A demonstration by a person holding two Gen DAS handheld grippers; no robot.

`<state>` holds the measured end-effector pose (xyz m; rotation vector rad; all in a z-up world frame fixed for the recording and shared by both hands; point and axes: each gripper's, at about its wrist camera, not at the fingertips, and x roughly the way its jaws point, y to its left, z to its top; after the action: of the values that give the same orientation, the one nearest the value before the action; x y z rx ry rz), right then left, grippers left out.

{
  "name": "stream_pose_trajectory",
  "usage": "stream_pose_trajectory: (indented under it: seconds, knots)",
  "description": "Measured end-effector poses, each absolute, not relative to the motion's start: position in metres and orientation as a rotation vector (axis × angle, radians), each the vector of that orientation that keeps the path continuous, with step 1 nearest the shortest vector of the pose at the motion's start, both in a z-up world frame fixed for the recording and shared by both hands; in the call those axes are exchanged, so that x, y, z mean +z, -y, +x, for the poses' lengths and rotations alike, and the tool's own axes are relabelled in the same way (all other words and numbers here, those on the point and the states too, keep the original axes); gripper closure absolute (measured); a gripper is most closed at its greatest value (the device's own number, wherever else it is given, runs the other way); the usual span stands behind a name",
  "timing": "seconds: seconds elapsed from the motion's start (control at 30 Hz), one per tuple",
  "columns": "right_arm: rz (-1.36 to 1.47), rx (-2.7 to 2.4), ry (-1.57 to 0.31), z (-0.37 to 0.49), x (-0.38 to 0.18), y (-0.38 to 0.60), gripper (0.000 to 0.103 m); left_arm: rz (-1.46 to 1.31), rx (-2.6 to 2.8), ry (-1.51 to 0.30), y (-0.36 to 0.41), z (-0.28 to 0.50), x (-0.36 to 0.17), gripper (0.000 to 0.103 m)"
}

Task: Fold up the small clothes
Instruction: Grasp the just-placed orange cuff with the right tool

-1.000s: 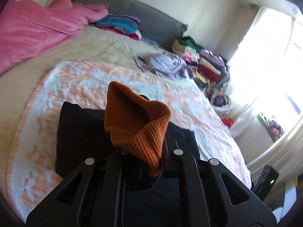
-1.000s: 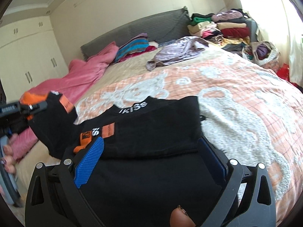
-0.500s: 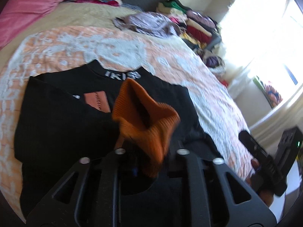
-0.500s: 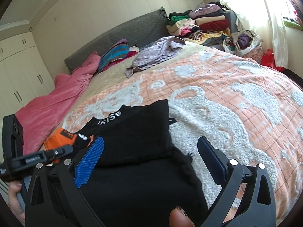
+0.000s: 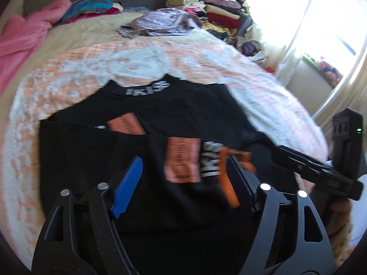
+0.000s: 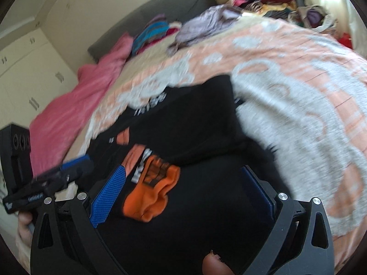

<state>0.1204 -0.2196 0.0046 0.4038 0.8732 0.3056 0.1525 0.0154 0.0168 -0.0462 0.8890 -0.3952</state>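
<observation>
A black top with orange patches and white lettering lies on the orange and white bedspread, a sleeve folded across its front. Its orange cuff lies on the black cloth. My left gripper is open and empty just above the folded sleeve. My right gripper is open and empty over the lower part of the top, with the cuff between its jaws but not held. Each gripper shows in the other's view, the right one at the right, the left one at the left.
A pink blanket lies at the far left of the bed. A lilac garment and striped folded clothes lie near the grey headboard. A pile of clothes stands by the bright window. White wardrobe doors are at the left.
My left gripper has opened and let go of the orange cuff, which now lies on the top. The sleeve is folded across the front. Both grippers moved closer over the garment.
</observation>
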Motion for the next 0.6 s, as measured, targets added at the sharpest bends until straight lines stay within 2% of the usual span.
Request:
stream_pose_trajectory:
  seconds: [0.07, 0.13, 0.17, 0.33, 0.6]
  knots:
    - [0.394, 0.318, -0.897, 0.123, -0.001, 0.206, 0.028, -0.049, -0.362, -0.884, -0.030, 0.155, 0.012, 0.028]
    - [0.399, 0.338, -0.938, 0.130, -0.011, 0.190, 0.037, -0.085, -0.340, -0.880, -0.044, 0.157, 0.008, 0.025]
    - [0.399, 0.331, -0.960, 0.132, -0.017, 0.184, 0.047, -0.116, -0.330, -0.879, -0.053, 0.158, 0.007, 0.022]
    - [0.365, 0.331, -0.927, 0.132, -0.017, 0.164, 0.095, -0.162, -0.275, -0.863, -0.083, 0.170, 0.006, 0.022]
    - [0.157, 0.437, -0.750, 0.150, 0.053, 0.132, 0.096, -0.268, -0.152, -0.808, -0.147, 0.178, 0.020, 0.022]
